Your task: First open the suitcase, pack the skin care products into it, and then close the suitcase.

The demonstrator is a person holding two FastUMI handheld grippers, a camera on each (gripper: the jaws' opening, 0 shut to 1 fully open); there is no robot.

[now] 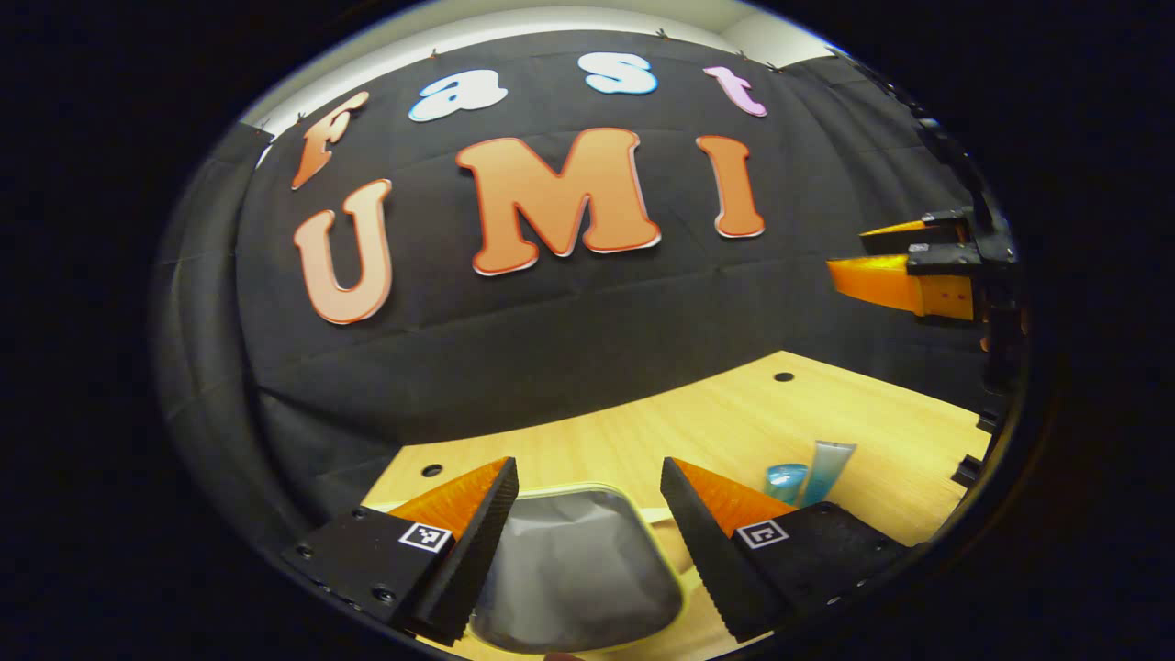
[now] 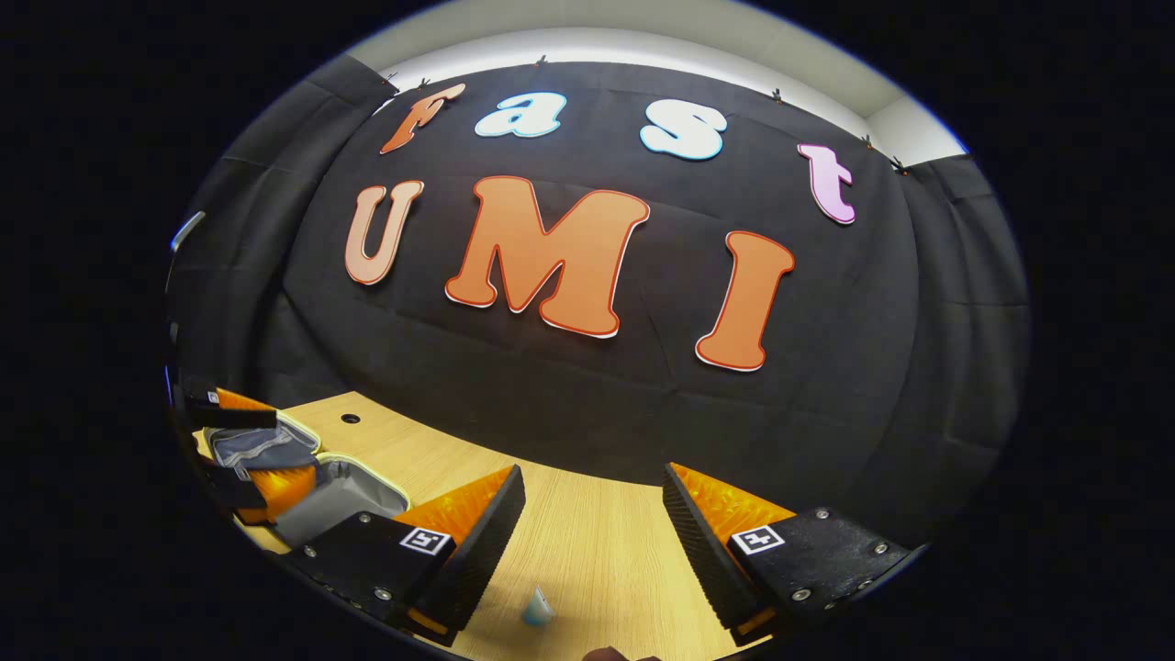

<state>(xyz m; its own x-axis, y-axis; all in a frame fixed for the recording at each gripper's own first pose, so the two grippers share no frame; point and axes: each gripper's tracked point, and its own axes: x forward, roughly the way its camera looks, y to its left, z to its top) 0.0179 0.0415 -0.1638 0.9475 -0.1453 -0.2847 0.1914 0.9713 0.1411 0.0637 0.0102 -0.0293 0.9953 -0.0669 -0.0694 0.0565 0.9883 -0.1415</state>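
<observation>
The suitcase (image 1: 578,569) lies open on the wooden table (image 1: 643,431), cream-rimmed with a grey lining. My left gripper (image 1: 587,468) hangs open right above it, nothing between its fingers. A pale blue tube (image 1: 829,466) and a small blue round item (image 1: 786,479) lie to its right. The right gripper (image 1: 849,250) is raised at the right edge, open. In the right gripper view my right gripper (image 2: 592,473) is open and empty above the table (image 2: 597,542), with a tube tip (image 2: 538,608) below it. At far left both suitcase (image 2: 341,488) halves lie open under the left gripper (image 2: 262,445).
Black cloth walls close the booth just behind the table's far edge. Small round holes (image 1: 783,376) (image 2: 350,418) sit in the tabletop near that edge. Bare wood stretches between the suitcase and the tube.
</observation>
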